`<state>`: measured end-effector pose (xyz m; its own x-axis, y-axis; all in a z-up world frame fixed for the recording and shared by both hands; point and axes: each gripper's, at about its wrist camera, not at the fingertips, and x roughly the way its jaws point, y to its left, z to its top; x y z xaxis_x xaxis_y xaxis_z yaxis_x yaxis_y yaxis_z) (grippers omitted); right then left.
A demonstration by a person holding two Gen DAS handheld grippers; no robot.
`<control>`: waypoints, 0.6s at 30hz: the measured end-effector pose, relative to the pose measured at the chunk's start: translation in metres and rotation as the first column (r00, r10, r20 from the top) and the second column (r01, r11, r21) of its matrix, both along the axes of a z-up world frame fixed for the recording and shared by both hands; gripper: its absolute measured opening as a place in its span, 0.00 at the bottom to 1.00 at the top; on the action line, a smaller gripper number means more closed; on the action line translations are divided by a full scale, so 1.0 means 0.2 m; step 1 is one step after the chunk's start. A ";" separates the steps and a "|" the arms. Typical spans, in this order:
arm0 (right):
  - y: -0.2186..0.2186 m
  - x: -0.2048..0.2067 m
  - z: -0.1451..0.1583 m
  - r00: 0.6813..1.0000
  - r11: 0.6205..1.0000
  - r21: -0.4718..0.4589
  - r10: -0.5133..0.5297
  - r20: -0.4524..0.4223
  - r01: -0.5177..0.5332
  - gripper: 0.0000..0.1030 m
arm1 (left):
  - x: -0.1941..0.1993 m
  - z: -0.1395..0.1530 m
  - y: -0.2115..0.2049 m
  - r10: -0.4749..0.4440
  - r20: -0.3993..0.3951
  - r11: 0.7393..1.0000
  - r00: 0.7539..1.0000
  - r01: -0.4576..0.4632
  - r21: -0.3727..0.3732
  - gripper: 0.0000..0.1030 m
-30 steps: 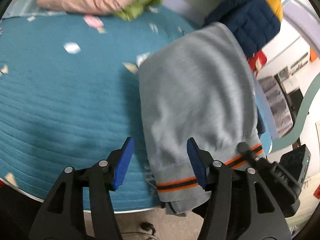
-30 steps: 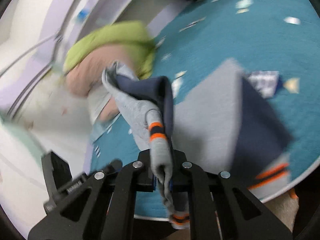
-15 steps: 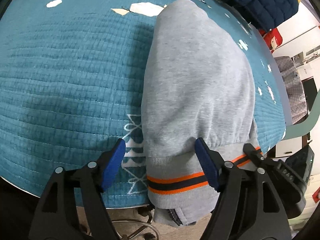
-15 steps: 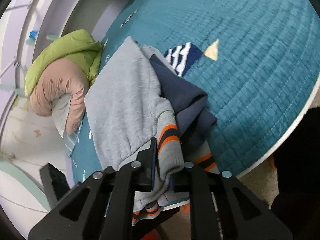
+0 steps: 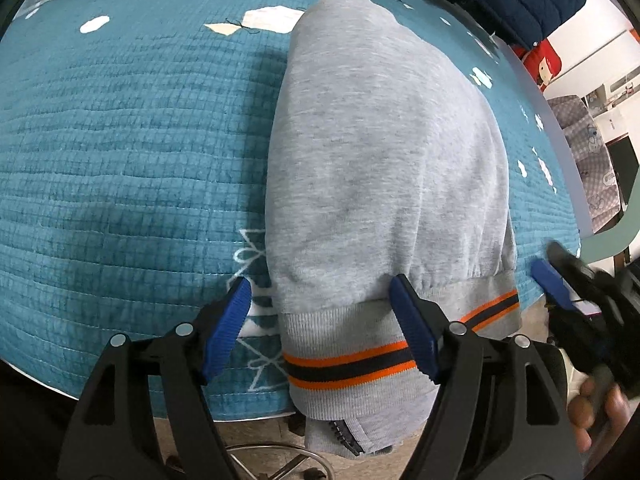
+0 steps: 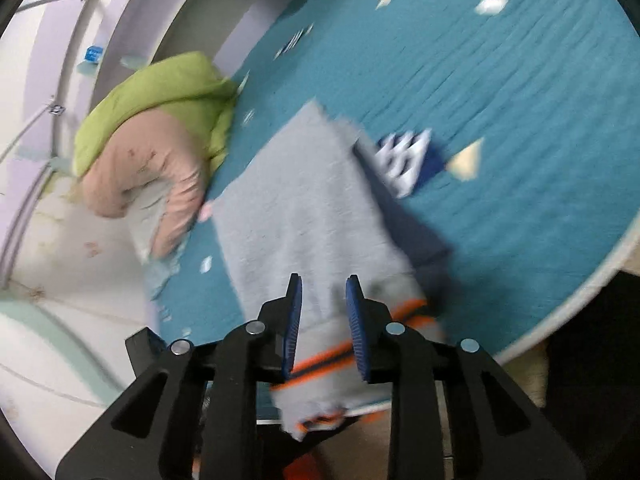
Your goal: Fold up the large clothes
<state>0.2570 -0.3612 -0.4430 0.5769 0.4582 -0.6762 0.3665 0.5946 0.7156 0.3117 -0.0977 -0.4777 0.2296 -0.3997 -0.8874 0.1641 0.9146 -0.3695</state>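
now my right gripper [image 6: 323, 320] has just let go of the gray sweater [image 5: 384, 168] on the blue mat [image 5: 120, 140], jaws a bit apart, and my left gripper [image 5: 320, 332] gapes wide.

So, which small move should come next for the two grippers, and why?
Probably lift both away. The grey sweatshirt lies folded on the teal quilt, hem over the edge. The left gripper is open; the right gripper has just been opening, its pads clear of the cloth.
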 end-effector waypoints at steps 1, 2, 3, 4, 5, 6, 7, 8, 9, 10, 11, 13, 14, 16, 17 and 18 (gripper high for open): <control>-0.01 0.02 -0.06 0.999 1.000 -0.012 -0.008 -0.046 0.008 0.13 | 0.00 0.00 0.00 -0.001 -0.003 1.000 1.000 0.001 -0.001 0.70; -0.03 0.03 -0.12 0.997 1.000 -0.003 -0.019 -0.081 0.019 0.06 | 0.00 0.00 0.00 -0.009 -0.008 1.000 1.000 0.009 -0.001 0.70; -0.06 0.02 -0.17 0.995 0.999 0.015 -0.043 -0.090 0.045 0.00 | -0.01 0.00 0.00 -0.018 -0.014 1.000 1.000 0.018 0.000 0.70; -0.06 0.02 -0.18 0.995 0.999 0.022 -0.040 -0.089 0.043 0.00 | -0.01 -0.01 -0.01 -0.026 -0.018 1.000 1.000 0.026 -0.002 0.70; -0.06 0.02 -0.16 0.995 1.000 0.007 -0.027 -0.093 0.028 0.00 | -0.01 -0.01 -0.01 -0.024 -0.016 1.000 1.000 0.024 -0.003 0.70; -0.05 0.02 -0.12 0.995 1.000 -0.008 -0.008 -0.098 0.007 0.00 | -0.01 -0.01 0.00 -0.023 -0.019 1.000 1.000 0.022 -0.008 0.70; -0.06 0.01 -0.10 0.995 1.000 0.008 0.002 -0.098 -0.001 0.04 | -0.01 -0.02 0.00 -0.019 -0.026 1.000 0.999 0.018 -0.017 0.70; -0.07 -0.01 -0.08 0.995 1.000 0.018 -0.003 -0.100 0.005 0.05 | 0.00 -0.03 0.00 -0.012 -0.039 0.999 0.999 0.011 -0.030 0.70; -0.09 -0.05 -0.05 0.995 1.000 0.006 -0.012 -0.097 0.013 0.12 | 0.00 -0.04 0.01 -0.007 -0.050 0.999 0.999 0.005 -0.040 0.70; -0.11 -0.09 -0.03 0.995 1.000 -0.021 -0.024 -0.101 0.022 0.31 | 0.00 -0.04 0.02 -0.005 -0.054 0.999 0.999 0.003 -0.044 0.70; -0.13 -0.13 -0.02 0.993 0.998 -0.040 -0.045 -0.105 0.041 0.41 | 0.00 -0.04 0.02 -0.008 -0.053 0.999 0.999 0.006 -0.043 0.70; -0.17 -0.18 -0.05 0.990 0.997 -0.046 -0.063 -0.128 0.057 0.51 | 0.00 -0.03 0.03 -0.013 -0.045 0.999 0.999 0.011 -0.036 0.70; -0.18 -0.19 -0.09 0.985 0.997 -0.040 -0.065 -0.163 0.059 0.51 | 0.00 -0.03 0.03 -0.012 -0.045 0.999 0.999 0.010 -0.034 0.70; -0.18 -0.19 -0.17 0.979 0.997 0.038 -0.064 -0.192 0.073 0.51 | -0.01 -0.04 0.04 -0.009 -0.050 0.999 0.999 0.007 -0.036 0.70; -0.17 -0.18 -0.19 0.979 0.996 0.067 -0.048 -0.197 0.062 0.51 | -0.01 -0.04 0.03 -0.009 -0.051 0.999 0.999 0.007 -0.036 0.70; -0.16 -0.16 -0.21 0.981 0.995 0.093 -0.027 -0.193 0.045 0.51 | -0.01 -0.04 0.04 -0.011 -0.051 0.999 0.999 0.009 -0.035 0.70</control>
<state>0.2247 -0.3922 -0.4844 0.4586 0.5078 -0.7293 0.5220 0.5102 0.6835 0.3106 -0.0907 -0.4847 0.1803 -0.4328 -0.8833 0.1530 0.8994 -0.4094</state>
